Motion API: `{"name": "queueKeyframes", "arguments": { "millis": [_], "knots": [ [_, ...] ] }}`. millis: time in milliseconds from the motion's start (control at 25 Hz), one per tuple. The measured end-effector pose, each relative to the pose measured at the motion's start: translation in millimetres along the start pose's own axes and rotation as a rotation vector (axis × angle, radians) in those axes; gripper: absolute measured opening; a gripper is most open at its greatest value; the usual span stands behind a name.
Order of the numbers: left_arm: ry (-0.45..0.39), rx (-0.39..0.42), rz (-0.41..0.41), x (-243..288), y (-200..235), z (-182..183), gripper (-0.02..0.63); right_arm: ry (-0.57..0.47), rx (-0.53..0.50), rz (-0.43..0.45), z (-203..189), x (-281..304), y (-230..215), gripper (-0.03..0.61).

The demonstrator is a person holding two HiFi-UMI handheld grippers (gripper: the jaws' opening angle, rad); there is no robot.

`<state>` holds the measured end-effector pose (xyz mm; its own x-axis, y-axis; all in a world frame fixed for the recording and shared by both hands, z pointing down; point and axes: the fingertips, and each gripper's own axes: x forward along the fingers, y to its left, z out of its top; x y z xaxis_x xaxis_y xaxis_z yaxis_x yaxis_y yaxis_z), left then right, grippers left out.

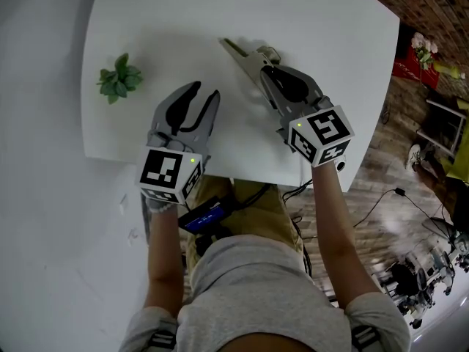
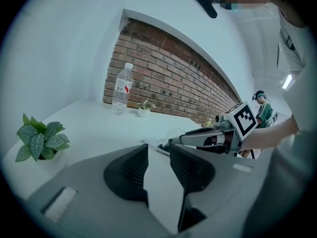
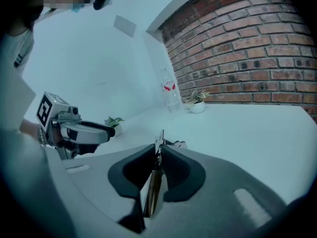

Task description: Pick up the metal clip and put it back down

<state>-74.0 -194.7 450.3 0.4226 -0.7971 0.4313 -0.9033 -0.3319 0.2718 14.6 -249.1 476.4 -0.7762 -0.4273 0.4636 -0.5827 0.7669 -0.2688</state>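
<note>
The metal clip (image 1: 238,52) is a thin silvery strip that sticks out up-left from my right gripper (image 1: 267,68), which is shut on it over the white table (image 1: 161,20). In the right gripper view the clip (image 3: 156,182) stands on edge between the two dark pads (image 3: 136,170), pinched tight. My left gripper (image 1: 204,91) rests lower left of it, near the table's front edge. It is open, and in the left gripper view only bare table shows between its fingers (image 2: 130,172). The clip's far end is hard to make out from the left gripper view.
A small green plant (image 1: 117,78) sits on the table left of my left gripper. A water bottle (image 3: 169,90) and a little potted plant (image 3: 198,103) stand at the far side by the brick wall. Right of the table edge (image 1: 352,160) lie floor cables and gear.
</note>
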Motion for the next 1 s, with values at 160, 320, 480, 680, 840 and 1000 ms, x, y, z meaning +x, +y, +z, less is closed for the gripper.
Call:
{"name": "queueKeyframes", "arguments": {
  "millis": [160,320,480,680,840,1000],
  "knots": [
    [-0.014,-0.015,-0.031,0.4,-4.8,4.7,0.152,-0.028,0.004,0.013,7.9,-4.1,5.3,0.04],
    [-0.021,-0.027,-0.085,-0.9,-13.8,8.0,0.193,-0.065,0.018,0.019,17.1,-12.7,13.3,0.04],
    [-0.022,-0.017,-0.13,-4.9,-23.1,11.1,0.212,-0.104,0.015,0.019,27.9,-23.7,25.4,0.04],
    [-0.035,0.0,-0.178,-20.9,-36.0,15.7,0.222,-0.155,-0.006,0.021,39.6,-43.8,50.7,0.038],
    [-0.054,0.007,-0.2,-56.6,-46.1,16.1,0.225,-0.182,-0.04,0.031,46.7,-62.6,92.9,0.038],
    [-0.062,0.009,-0.234,-78.9,-55.8,18.8,0.232,-0.239,-0.051,0.043,60.5,-80.1,122.5,0.038]
  ]
}}
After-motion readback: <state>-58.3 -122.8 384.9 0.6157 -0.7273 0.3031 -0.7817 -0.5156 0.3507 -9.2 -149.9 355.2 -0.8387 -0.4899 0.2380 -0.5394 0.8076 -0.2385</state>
